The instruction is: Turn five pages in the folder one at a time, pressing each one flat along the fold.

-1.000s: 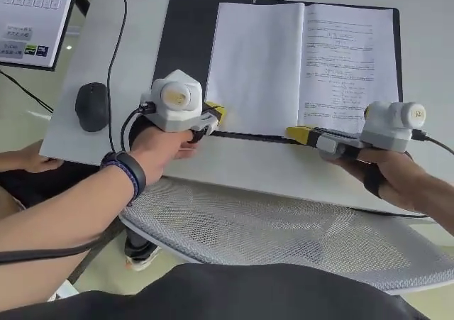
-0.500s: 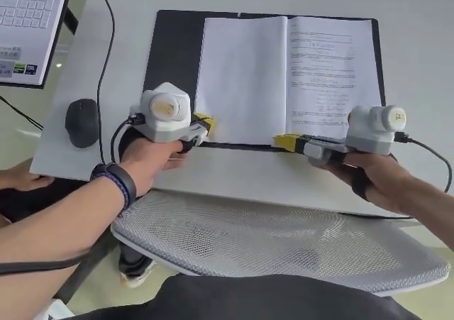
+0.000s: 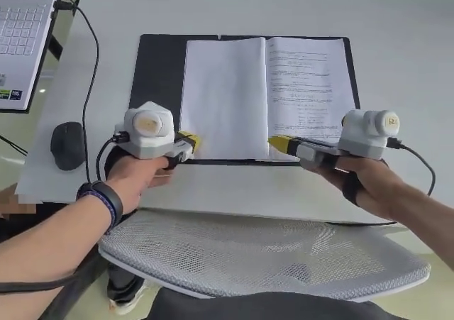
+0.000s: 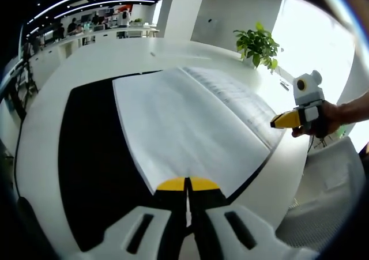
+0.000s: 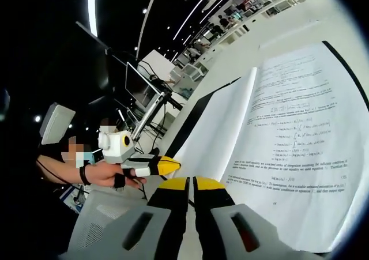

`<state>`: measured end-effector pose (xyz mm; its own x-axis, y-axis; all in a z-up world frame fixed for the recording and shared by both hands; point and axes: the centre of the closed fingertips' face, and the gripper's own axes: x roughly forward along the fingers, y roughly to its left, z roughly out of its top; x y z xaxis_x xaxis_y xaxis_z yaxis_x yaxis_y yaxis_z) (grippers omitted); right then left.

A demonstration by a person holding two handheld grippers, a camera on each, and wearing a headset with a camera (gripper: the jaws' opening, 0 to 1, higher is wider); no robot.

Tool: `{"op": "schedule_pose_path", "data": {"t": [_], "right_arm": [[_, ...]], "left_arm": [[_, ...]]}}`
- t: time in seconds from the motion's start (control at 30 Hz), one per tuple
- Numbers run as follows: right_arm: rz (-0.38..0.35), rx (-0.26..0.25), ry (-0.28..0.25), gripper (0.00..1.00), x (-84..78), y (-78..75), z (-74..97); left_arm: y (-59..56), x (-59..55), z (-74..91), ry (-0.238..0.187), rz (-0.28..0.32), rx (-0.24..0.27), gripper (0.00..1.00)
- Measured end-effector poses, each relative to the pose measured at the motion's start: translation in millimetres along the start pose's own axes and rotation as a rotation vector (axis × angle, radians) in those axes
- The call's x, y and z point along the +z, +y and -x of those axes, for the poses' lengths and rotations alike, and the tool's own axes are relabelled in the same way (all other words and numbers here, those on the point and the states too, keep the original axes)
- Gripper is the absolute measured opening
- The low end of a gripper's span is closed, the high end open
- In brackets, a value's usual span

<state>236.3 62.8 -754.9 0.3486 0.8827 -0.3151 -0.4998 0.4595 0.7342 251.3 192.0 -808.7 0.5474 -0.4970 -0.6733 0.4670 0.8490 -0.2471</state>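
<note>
The left gripper point(image 3: 189, 141) sits in the left hand point(image 3: 138, 172), forearm reaching in from the lower left, yellow jaw tips pressed together; the right gripper point(image 3: 278, 143), gripped by the right hand point(image 3: 363, 180), points left, jaws likewise closed; both tips face inward, apart.

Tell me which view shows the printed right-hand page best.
The right gripper view: the printed page is close, text lines distinct. The head view shows it whole but small; the left gripper view, foreshortened and far.
</note>
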Motion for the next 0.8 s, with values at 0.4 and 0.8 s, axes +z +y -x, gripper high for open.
{"op": "schedule_pose_path", "data": {"t": [0.4,0.8], "right_arm": [[0.049,-0.120,-0.041,0.02,14.1,-13.6,30.5],[0.112,-0.292,-0.187,0.12,46.9,-29.4,97.9]], "left_arm": [[-1.5,16.0,11.4,-0.011,0.017,-0.015,0.00],[-10.1,62.5,40.7,-0.100,-0.056,-0.005,0.20]]}}
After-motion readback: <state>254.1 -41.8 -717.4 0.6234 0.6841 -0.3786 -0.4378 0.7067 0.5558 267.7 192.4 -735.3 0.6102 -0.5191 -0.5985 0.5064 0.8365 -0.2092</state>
